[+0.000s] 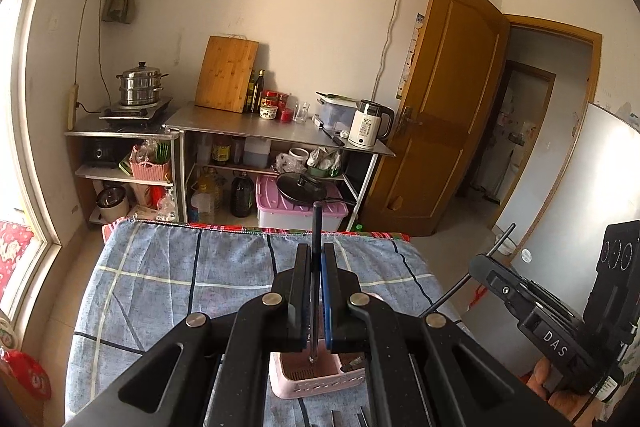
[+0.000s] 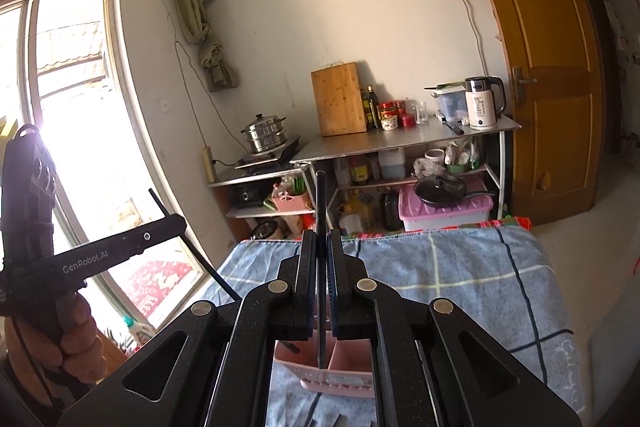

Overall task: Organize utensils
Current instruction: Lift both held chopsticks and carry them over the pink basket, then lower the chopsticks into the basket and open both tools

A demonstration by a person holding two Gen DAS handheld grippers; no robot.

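Observation:
My left gripper (image 1: 316, 251) is shut on a thin black chopstick (image 1: 316, 223) that stands nearly upright between its pads. The stick's lower end hangs over a pink utensil basket (image 1: 288, 383) on the blue checked tablecloth (image 1: 180, 279). My right gripper (image 2: 321, 237) is shut the same way on a second black chopstick (image 2: 321, 195), above the divided pink basket (image 2: 348, 359). Each view shows the other tool from the side, carrying its stick (image 1: 505, 237) (image 2: 170, 213). A hand (image 2: 80, 343) holds the left tool.
Several utensils (image 1: 336, 419) lie on the cloth at the near edge. Beyond the table stands a steel shelf (image 1: 256, 129) with a kettle (image 1: 366, 125), a cutting board (image 1: 228, 73) and a steamer pot (image 1: 140, 85). A wooden door (image 1: 444, 107) stands open at the right, and a window (image 2: 68, 115) is at the left.

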